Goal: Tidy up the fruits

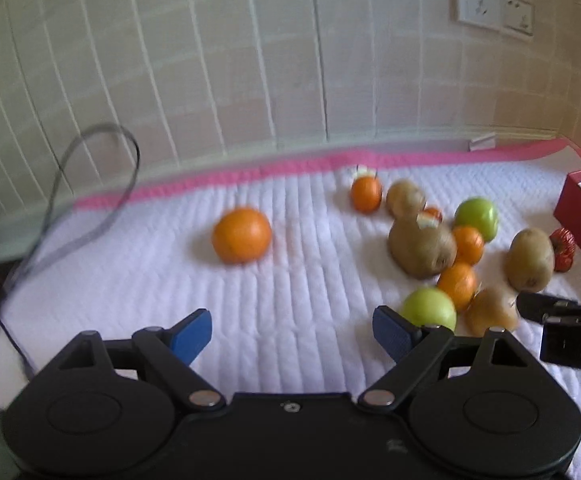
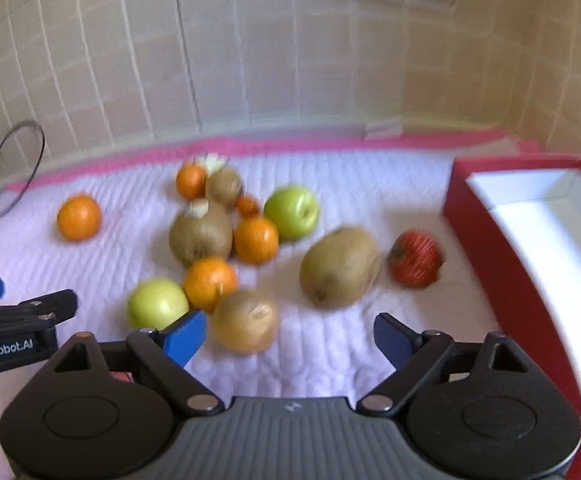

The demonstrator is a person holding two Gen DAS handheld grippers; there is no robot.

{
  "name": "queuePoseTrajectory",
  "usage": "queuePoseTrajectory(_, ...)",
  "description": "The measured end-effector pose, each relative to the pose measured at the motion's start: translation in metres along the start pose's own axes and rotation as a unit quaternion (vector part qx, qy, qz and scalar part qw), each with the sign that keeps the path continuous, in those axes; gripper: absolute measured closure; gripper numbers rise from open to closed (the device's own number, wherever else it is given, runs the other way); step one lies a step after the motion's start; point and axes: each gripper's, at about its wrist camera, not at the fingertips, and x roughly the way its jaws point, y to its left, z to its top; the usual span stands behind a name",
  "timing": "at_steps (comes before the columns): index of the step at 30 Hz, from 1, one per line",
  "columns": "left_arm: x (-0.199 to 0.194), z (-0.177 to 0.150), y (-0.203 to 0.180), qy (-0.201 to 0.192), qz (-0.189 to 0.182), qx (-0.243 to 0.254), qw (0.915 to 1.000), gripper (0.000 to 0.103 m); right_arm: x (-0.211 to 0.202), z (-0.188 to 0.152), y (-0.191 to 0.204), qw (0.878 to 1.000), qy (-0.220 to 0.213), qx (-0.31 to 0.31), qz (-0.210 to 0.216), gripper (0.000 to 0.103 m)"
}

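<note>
Loose fruit lies on a white quilted mat [image 1: 290,280]. A large orange [image 1: 241,234] sits alone at the left; to its right is a cluster of brown kiwis [image 1: 422,246], small oranges [image 1: 456,285] and green apples [image 1: 429,307]. My left gripper [image 1: 292,336] is open above bare mat, nothing between its blue pads. In the right wrist view the same cluster shows: a kiwi [image 2: 246,320], a bigger kiwi [image 2: 339,266], a green apple [image 2: 292,212], a red strawberry-like fruit [image 2: 415,259]. My right gripper [image 2: 290,342] is open, the near kiwi just ahead of its left pad.
A red box [image 2: 502,264] with a white inside stands at the right edge of the mat. A tiled wall with power sockets [image 1: 494,4] rises behind. A dark cable [image 1: 90,184] loops at the back left. The mat has a pink border [image 1: 250,172].
</note>
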Motion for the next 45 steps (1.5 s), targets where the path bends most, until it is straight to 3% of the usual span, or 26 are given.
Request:
queuePoseTrajectory(8,-0.022,0.022,-0.005,-0.024,-0.005,0.001,0.9997,0.000,-0.036,0.016,0.015,0.992,-0.083,-0.052,-0.077,0.005)
queuePoseTrajectory(11,-0.018,0.024,-0.004,-0.017,-0.012,-0.005,0.9998,0.000,-0.033,0.023,0.014,0.993,-0.063,-0.036,-0.095,0.002)
queuePoseTrajectory(14,-0.012,0.022,-0.003,-0.011,-0.015,-0.014,0.9997,0.000,-0.024,0.025,0.014,0.996,-0.028,-0.030,-0.075,0.002)
queuePoseTrajectory(19,0.000,0.020,-0.007,0.007,-0.023,-0.011,0.9996,0.000,-0.015,0.020,0.023,0.997,-0.009,-0.027,-0.077,0.002)
queuePoseTrajectory(32,0.016,0.018,-0.006,0.031,-0.024,-0.022,0.9990,0.000,-0.001,0.022,0.027,0.997,0.015,-0.037,-0.070,0.002)
queuePoseTrajectory(45,0.016,0.018,-0.003,0.032,-0.029,-0.029,0.9986,0.000,-0.001,0.023,0.026,0.997,0.019,-0.038,-0.062,0.002)
